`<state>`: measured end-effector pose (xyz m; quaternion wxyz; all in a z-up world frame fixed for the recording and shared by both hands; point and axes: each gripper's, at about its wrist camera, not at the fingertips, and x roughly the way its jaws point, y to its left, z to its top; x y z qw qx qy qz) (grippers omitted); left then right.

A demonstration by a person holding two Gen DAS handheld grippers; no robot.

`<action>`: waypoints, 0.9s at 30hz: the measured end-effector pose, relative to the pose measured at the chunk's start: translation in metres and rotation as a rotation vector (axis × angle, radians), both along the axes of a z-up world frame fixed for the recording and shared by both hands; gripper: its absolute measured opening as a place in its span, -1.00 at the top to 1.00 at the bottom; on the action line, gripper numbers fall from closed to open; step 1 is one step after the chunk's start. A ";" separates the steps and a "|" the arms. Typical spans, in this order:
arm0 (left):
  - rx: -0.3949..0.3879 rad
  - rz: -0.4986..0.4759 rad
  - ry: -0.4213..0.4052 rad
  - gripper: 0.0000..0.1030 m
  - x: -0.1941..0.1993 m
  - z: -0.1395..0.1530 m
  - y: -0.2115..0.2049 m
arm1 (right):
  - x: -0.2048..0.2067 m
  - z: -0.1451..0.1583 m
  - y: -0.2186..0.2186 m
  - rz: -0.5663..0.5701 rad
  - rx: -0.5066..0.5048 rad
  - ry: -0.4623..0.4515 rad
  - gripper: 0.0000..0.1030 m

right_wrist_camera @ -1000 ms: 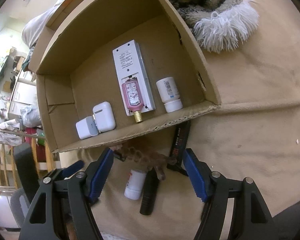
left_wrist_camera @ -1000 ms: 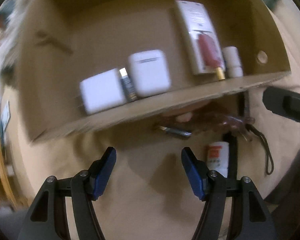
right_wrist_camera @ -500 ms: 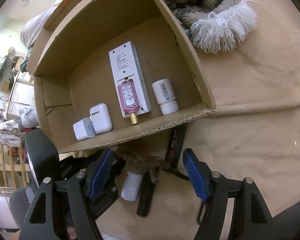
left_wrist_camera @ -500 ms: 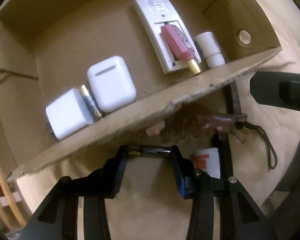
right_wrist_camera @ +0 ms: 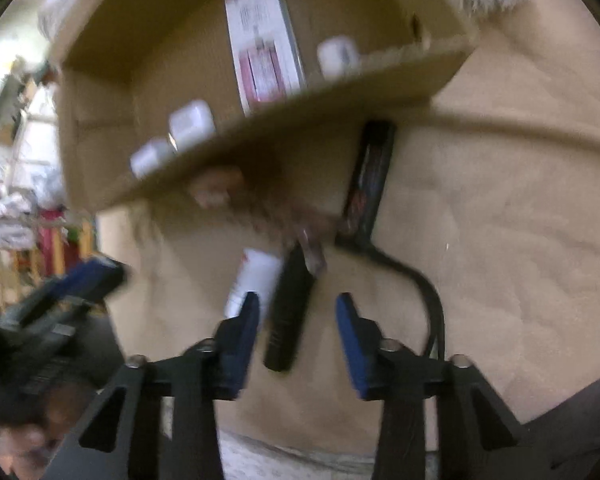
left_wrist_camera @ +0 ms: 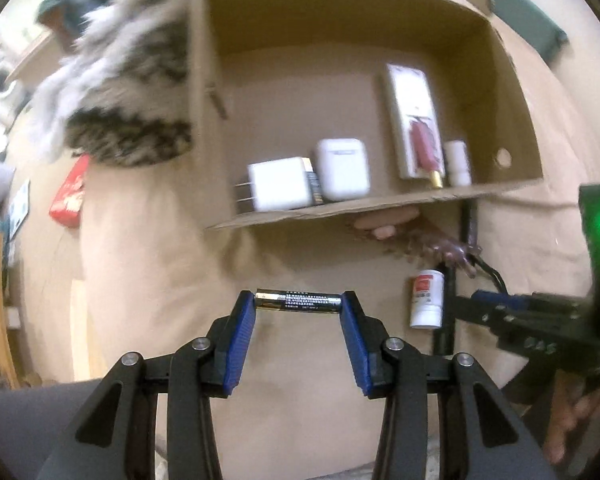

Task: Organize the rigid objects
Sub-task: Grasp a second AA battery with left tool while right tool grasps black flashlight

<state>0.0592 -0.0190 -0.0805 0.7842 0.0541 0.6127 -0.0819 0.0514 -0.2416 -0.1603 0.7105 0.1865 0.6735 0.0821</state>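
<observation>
Since the frame half a second ago, the left gripper [left_wrist_camera: 299,305] is now carrying the battery [left_wrist_camera: 299,302] clamped end to end between its blue pads, lifted clear of the tan surface [left_wrist_camera: 148,264] in front of the cardboard box [left_wrist_camera: 416,200]. The right gripper [right_wrist_camera: 297,312] is standing open, its pads straddling a black cylinder [right_wrist_camera: 290,312] in front of the box. Count inside the box: one white charger [left_wrist_camera: 278,189], one second battery [left_wrist_camera: 313,186], one earbud case [left_wrist_camera: 342,169], one remote [left_wrist_camera: 412,120], one small white bottle [left_wrist_camera: 458,162]. One more bottle [left_wrist_camera: 427,300] is lying outside.
</observation>
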 end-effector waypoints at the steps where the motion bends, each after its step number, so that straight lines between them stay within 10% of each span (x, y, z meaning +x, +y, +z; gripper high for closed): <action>1: 0.000 0.013 -0.008 0.23 -0.001 0.000 0.003 | 0.001 -0.003 0.006 0.019 -0.024 0.003 0.28; 12: -0.084 0.080 0.022 0.23 0.009 -0.012 0.003 | 0.007 -0.016 0.051 0.164 -0.248 -0.093 0.41; 27: -0.131 0.139 -0.042 0.23 0.002 0.018 0.025 | -0.041 0.066 0.026 0.094 -0.021 -0.286 0.60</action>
